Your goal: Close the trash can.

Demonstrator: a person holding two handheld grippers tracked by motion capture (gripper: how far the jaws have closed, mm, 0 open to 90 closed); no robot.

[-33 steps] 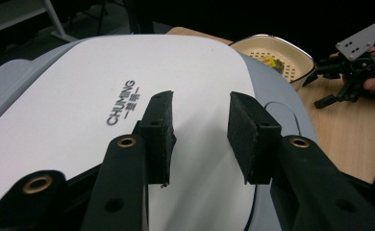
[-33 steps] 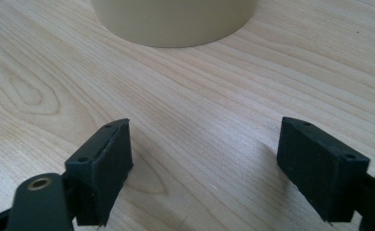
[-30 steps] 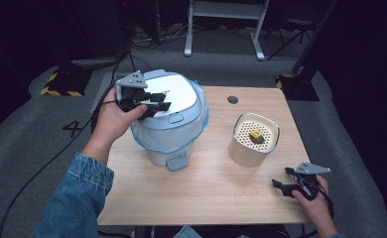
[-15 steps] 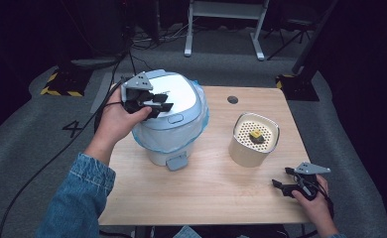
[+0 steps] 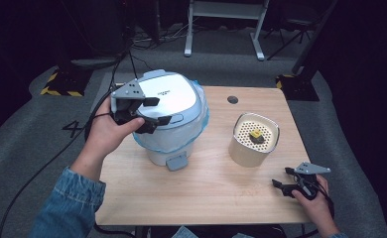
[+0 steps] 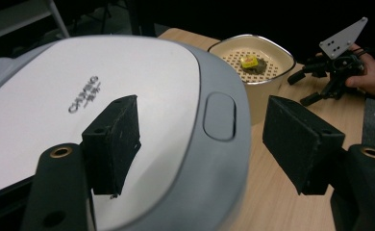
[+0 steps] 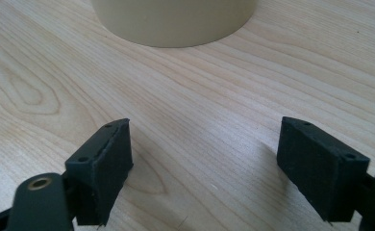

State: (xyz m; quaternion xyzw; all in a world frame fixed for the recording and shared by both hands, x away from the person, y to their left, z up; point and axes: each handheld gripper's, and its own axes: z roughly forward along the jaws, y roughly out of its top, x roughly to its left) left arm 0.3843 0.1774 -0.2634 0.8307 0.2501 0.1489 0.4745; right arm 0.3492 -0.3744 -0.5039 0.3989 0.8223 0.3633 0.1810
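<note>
A white and blue-grey rice cooker (image 5: 174,121) stands on the left half of the wooden table (image 5: 206,193) with its lid (image 6: 104,91) down. My left gripper (image 5: 157,111) hovers open at the lid's left front. Its jaws straddle the lid's edge close to the oval latch button (image 6: 219,115). To the right stands a cream pot (image 5: 253,144) with a perforated insert and a small yellow piece (image 5: 256,135) on it. My right gripper (image 5: 281,177) rests open near the table's front right corner with bare wood between its jaws (image 7: 212,163).
A round dark grommet (image 5: 232,99) sits in the tabletop behind the pot. The cooker's grey front tab (image 5: 176,161) juts toward the person. The cream pot's base (image 7: 171,19) lies just ahead of the right gripper. A cable (image 5: 42,163) trails off the table's left side.
My left gripper has slid a little toward the person and the lid's left front edge. The right gripper, cooker and pot have stayed put.
</note>
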